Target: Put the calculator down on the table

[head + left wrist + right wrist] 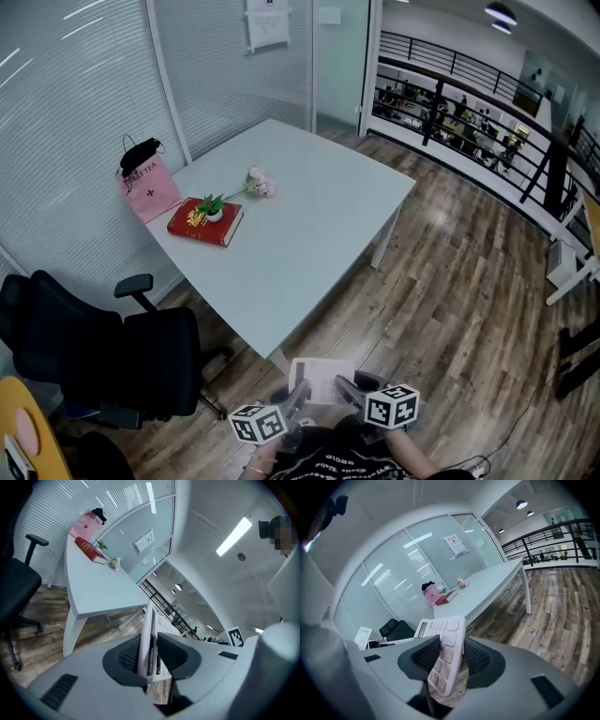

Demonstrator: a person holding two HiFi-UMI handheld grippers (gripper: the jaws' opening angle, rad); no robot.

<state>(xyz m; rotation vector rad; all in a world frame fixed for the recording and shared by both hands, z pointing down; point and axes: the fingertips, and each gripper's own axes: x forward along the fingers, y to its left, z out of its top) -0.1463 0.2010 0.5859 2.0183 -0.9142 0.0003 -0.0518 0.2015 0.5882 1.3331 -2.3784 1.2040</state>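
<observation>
**A:** How is the left gripper (151,653) held?
**B:** Low in front of the person's body, short of the table's (309,216) near corner. It points at the table, tipped slightly down, with its jaws pinching the calculator's (322,380) left edge.
**A:** And the calculator?
**B:** In the air off the table, bridging both grippers.
**A:** The right gripper (451,657)?
**B:** Alongside, at a similar tilt, clamped on the right edge.

Not much can be read here tbh. "TEA" is printed on the pink bag (150,192) at the left of the head view; the word before it can't be made out. The sheet (267,28) taped on the glass wall (234,84) is too blurred.
</observation>
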